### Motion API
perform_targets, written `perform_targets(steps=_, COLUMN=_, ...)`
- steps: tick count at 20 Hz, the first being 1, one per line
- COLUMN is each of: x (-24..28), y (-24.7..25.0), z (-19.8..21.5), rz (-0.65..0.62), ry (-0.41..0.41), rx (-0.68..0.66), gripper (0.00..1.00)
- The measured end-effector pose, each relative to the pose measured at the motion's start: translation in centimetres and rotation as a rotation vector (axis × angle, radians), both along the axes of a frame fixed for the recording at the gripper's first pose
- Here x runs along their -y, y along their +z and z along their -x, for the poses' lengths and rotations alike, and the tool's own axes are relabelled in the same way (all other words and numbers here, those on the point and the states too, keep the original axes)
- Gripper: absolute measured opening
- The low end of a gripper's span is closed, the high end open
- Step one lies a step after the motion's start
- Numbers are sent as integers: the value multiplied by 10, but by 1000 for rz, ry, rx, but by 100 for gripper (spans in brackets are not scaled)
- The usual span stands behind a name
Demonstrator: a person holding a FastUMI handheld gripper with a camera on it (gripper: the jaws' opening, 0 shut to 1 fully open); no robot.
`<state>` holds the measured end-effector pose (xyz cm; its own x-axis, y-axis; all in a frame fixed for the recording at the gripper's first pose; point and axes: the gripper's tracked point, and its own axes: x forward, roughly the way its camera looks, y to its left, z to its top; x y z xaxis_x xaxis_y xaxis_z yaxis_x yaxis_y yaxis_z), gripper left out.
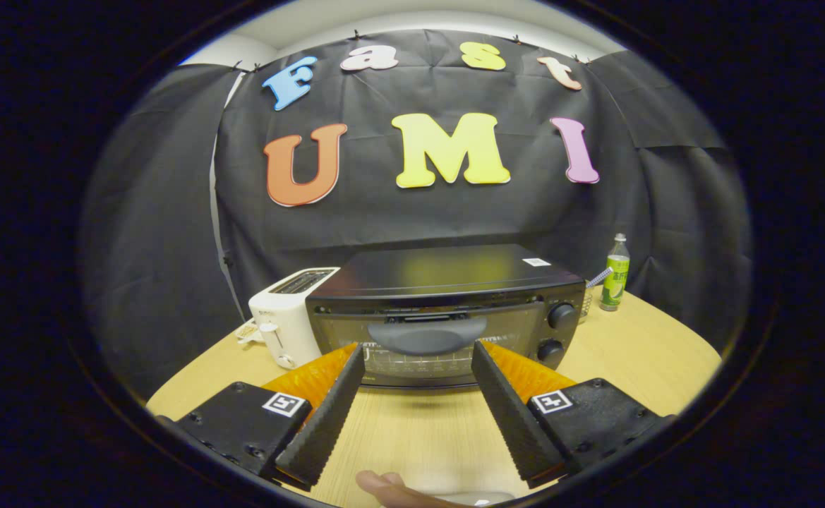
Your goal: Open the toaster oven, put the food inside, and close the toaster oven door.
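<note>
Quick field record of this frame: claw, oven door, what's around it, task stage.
claw: claw open, holding nothing, fingers spread either side of the door handle, short of it
toaster oven: toaster oven on wooden table, door closed
left of oven: white toaster
right of oven: green bottle
below claw: fingertip
stage: door not yet opened

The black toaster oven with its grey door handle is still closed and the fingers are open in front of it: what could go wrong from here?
1. The gripper has open fingers wider than the grey door handle of the black toaster oven; they may slip off when pulling.
2. The white pop-up toaster stands close beside the oven; a drifting finger might bump it.
3. A fingertip shows on the wooden table beneath the fingers and could be pinched.
</note>
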<state>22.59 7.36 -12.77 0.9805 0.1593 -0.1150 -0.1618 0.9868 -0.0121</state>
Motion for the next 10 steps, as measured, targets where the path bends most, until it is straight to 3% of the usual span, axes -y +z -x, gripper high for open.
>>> perform_targets(steps=10, x=48, y=24, z=87, rz=69, ry=-47, rx=8, gripper=100)
